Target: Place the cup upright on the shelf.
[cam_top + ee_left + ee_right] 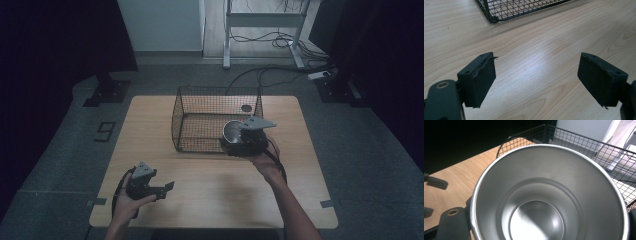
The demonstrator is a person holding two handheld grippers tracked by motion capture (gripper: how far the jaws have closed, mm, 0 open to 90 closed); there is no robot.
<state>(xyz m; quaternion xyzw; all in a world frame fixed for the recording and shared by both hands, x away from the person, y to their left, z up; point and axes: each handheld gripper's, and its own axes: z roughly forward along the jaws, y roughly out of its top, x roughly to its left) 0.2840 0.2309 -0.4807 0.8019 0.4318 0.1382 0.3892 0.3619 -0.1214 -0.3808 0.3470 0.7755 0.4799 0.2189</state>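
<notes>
The table [210, 195] is the biggest thing. It is flat, light wood with wavy grain lines, and it sits in the middle of the high view.

Next is the basket [200, 115], just above the middle of that view. It is a box made of thin black wire in little squares, open on top. A small dark round thing [246, 108] lies inside, near its upper right corner.

The cup [549, 195] is shiny grey metal, round and smooth, with a bright rim. In the high view it is tipped on its side at the basket's lower right edge.

The right gripper [243, 141] is black and blocky. It is clamped around the cup, and its own view looks straight into the cup.

The left gripper [536, 82] is at the lower left of the high view. Its two black pads [482, 77] stand wide apart over bare wood, holding nothing.
</notes>
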